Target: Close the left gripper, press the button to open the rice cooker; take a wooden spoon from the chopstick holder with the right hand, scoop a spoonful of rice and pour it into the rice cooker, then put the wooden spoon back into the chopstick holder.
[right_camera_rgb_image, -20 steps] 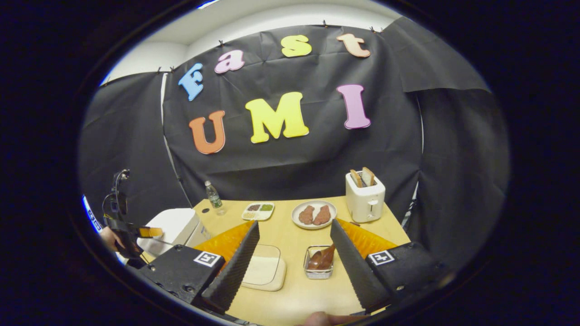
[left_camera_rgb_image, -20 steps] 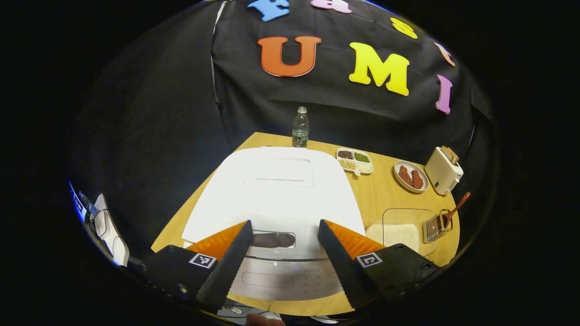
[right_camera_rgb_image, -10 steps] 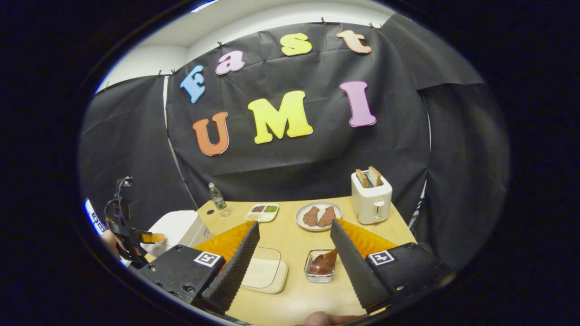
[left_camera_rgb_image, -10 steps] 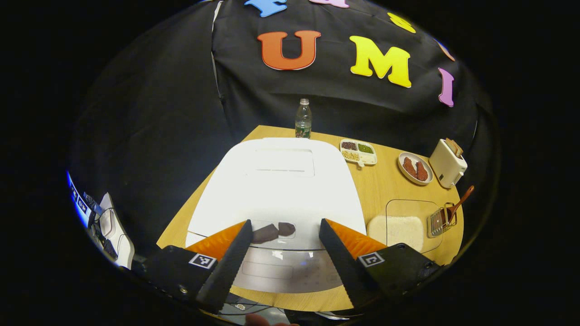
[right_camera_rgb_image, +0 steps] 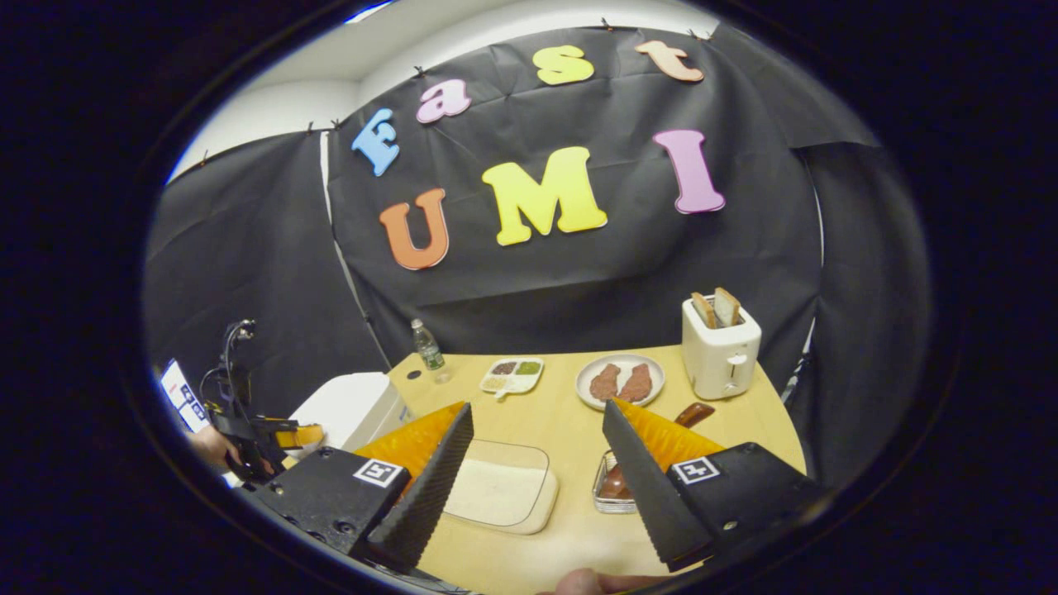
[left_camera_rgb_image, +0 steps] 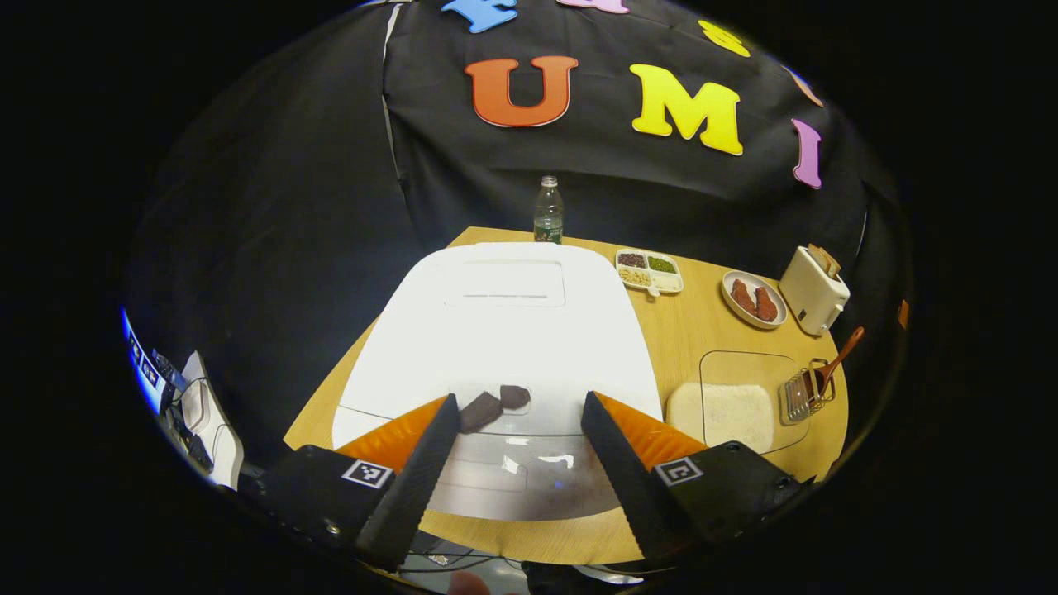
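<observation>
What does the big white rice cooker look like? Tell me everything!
The rice cooker is a big, white, smooth box with rounded corners, probably plastic. Its lid is shut, with a faint rectangular panel near the back. A dark button sits at the front edge, above a shiny strip. It stands on the left end of the wooden table, in front of a bottle. The left gripper hovers open over its front.

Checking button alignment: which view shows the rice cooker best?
Left gripper view: the rice cooker sits directly ahead, its whole closed lid visible above the open left gripper. Right gripper view shows just part of it at the table's left edge.
</observation>
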Action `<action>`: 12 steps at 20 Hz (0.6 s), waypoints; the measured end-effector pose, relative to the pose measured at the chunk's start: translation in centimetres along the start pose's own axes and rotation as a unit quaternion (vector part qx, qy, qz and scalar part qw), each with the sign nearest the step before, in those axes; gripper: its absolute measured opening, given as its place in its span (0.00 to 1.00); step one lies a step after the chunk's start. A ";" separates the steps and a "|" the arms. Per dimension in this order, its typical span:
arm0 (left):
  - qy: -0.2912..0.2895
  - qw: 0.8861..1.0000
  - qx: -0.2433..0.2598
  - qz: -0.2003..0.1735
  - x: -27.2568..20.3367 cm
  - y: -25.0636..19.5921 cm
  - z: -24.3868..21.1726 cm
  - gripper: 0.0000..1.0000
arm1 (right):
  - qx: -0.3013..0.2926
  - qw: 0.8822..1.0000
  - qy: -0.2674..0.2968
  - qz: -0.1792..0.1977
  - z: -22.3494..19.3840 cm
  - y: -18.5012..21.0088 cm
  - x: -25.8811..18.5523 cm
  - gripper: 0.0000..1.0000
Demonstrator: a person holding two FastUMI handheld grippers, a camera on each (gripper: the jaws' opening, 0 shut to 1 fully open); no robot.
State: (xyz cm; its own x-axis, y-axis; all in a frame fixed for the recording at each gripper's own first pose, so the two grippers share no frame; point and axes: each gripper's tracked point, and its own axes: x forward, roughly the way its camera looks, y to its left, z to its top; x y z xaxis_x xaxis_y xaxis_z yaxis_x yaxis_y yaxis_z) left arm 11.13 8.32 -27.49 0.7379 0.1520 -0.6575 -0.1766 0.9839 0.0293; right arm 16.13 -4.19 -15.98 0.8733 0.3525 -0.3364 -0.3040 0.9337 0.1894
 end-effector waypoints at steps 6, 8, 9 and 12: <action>0.006 1.000 0.002 0.006 -0.1 0.5 0.8 0.98 | -0.010 1.000 -0.024 -0.001 1.6 1.6 -0.6 1.00; -0.026 1.000 -0.004 0.011 -0.6 0.5 1.5 0.96 | -0.012 0.999 -0.030 -0.008 1.7 2.1 -1.0 1.00; -0.049 0.999 -0.003 0.012 -1.1 0.7 2.1 0.96 | -0.012 0.999 -0.032 -0.013 1.7 2.2 -1.3 0.96; -0.108 0.994 -0.004 0.004 -3.2 1.3 4.0 0.96 | -0.017 0.999 -0.038 -0.026 1.6 3.3 -2.6 0.96</action>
State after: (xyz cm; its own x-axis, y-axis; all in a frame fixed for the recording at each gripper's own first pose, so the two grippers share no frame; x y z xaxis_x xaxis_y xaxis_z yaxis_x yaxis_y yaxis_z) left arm 11.13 9.48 -22.37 0.8586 0.1770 -0.4810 -0.1877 0.9819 0.0263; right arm 13.47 -2.09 -13.06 0.9141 0.2993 -0.2735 -0.2696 0.9526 0.1412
